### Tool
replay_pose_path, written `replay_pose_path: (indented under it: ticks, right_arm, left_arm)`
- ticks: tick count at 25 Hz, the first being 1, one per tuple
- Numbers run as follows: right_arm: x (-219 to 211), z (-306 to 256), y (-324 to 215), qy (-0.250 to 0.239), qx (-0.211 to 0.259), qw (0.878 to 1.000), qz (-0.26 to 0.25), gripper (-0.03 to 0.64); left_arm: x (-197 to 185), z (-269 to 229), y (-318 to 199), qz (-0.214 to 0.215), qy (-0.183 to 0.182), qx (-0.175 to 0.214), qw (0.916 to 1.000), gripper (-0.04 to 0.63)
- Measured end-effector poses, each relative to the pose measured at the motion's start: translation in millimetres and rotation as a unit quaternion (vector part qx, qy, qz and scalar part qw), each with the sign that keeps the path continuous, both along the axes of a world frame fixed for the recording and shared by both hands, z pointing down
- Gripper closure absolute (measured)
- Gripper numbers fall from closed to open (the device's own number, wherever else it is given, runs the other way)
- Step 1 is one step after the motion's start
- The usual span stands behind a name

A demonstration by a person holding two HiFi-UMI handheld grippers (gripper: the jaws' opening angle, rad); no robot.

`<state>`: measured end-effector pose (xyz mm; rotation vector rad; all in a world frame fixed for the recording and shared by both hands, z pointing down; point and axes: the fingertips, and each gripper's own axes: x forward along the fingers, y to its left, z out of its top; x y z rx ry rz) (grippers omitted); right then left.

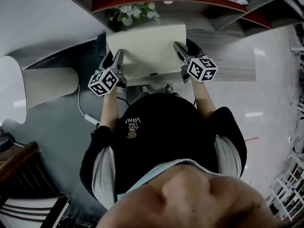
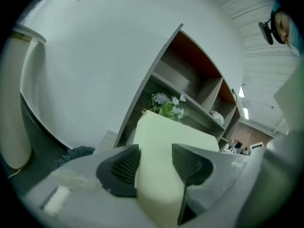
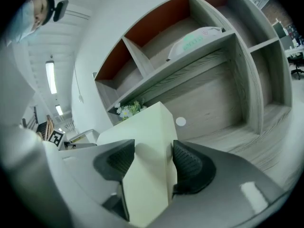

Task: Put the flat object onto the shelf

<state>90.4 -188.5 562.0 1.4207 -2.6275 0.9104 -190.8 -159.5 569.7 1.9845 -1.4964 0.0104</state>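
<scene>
Grips pale flat object at upper centre of head view: left gripper clamped on its left edge, right gripper clamped on its right edge. Holds it before shelf, just below flowers.

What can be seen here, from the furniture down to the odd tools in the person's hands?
flat board: one, pale yellow-green, held up in front of the shelf
shelf: one unit, grey wood with red-brown back panels, behind the board
flowers: one bunch, white and pale blue with green leaves, on the shelf beyond the board's left corner
packet: one, white with green print, lying in a red-backed compartment
lamp: one, beige shade, at the person's left
left gripper: one, dark grey jaws, shut on the board's left edge
right gripper: one, dark grey jaws, shut on the board's right edge
</scene>
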Motion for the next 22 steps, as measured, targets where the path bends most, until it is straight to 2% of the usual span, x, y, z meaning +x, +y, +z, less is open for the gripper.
replay_pose_path:
  ticks: [12,22]
  right_arm:
    - [5,-79,6,-0.025,0.087,0.996,0.014,0.385]
    - [8,-142,12,-0.037,0.162,0.986,0.025,0.391]
  left_arm:
    - [-1,-68,4,-0.005,0.014,0.084,0.9964,0.379]
    - [0,-132,5,0.006,0.008,0.163,0.9866,0.380]
